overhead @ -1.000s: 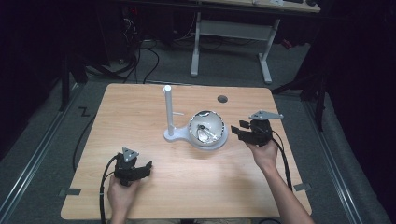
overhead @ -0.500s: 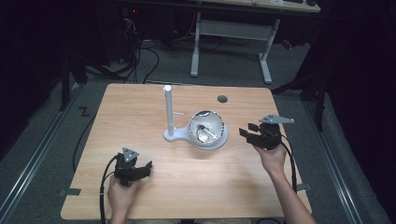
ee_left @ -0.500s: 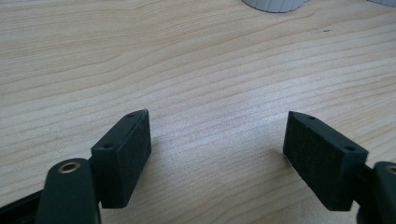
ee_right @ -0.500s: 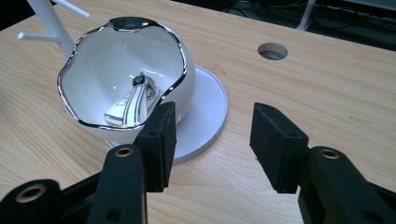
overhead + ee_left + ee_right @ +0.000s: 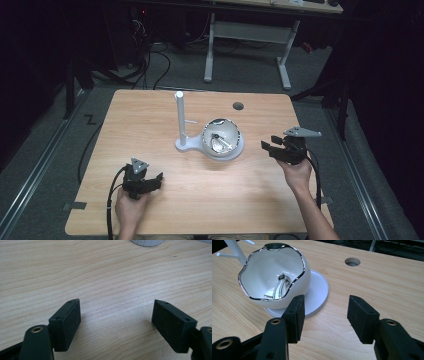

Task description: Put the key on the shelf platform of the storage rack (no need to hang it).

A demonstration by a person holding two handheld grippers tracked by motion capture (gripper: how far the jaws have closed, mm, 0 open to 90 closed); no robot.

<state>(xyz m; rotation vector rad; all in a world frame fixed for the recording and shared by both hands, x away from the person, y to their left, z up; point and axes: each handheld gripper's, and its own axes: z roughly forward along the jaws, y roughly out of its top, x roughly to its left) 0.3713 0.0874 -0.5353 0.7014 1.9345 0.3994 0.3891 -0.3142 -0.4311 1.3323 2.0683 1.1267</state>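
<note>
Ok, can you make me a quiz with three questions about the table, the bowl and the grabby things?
1. Where does the white bowl sit?
A. on a round white base
B. on the floor
C. on the person's arm

2. How many round holes are in the wooden table?
A. three
B. one
C. five

3. How is the right gripper?
A. shut on the bowl
B. shut on a spoon
C. open, holding nothing

Answers: 1 A, the base sticks out under the bowl. 2 B, a single hole near the far edge. 3 C, bare wood shows between its jaws.
</note>
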